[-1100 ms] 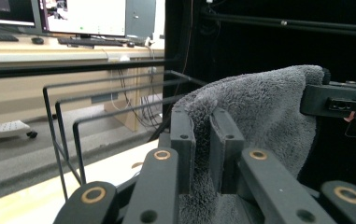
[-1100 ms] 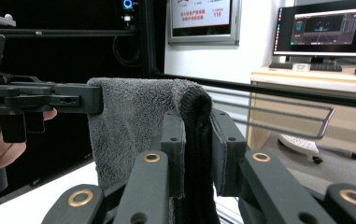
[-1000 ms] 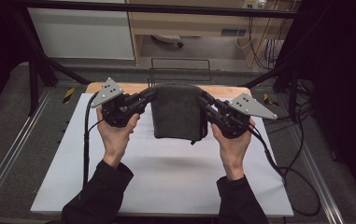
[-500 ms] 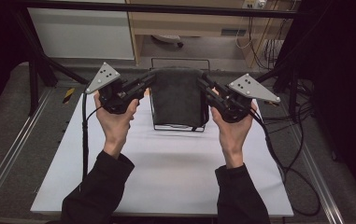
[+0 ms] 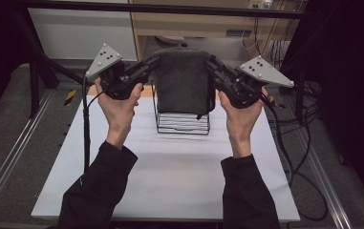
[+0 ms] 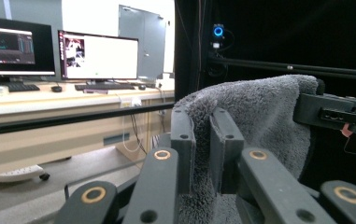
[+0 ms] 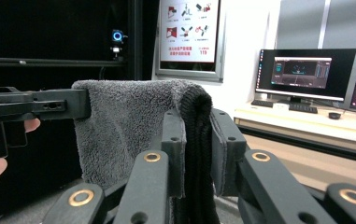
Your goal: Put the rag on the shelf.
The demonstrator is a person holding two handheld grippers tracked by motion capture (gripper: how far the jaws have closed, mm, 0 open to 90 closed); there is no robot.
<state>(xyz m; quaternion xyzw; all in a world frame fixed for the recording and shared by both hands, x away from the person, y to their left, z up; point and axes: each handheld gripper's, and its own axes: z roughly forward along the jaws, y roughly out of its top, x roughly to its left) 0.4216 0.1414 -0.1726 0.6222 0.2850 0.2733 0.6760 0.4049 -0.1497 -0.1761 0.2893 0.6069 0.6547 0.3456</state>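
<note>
A folded dark grey towel (image 5: 182,78) hangs in the air between my two grippers, high above the white table. My left gripper (image 5: 152,61) is shut on its upper left corner, and my right gripper (image 5: 211,63) is shut on its upper right corner. In the left gripper view the fuzzy towel (image 6: 255,116) is pinched between the black jaws of the left gripper (image 6: 202,140). The right gripper view has the towel's folded edge (image 7: 195,116) clamped in the right gripper (image 7: 197,140), with the towel's face (image 7: 119,126) stretching away to the other gripper.
A black wire rack (image 5: 182,121) stands on the white table top (image 5: 170,171) just below the towel. Metal rails run along both sides of the table. Desks with monitors (image 6: 98,56) lie beyond the table.
Both grippers have lifted the towel up and away from me, so it now hangs above the wire rack, whose lower part has come into sight.
</note>
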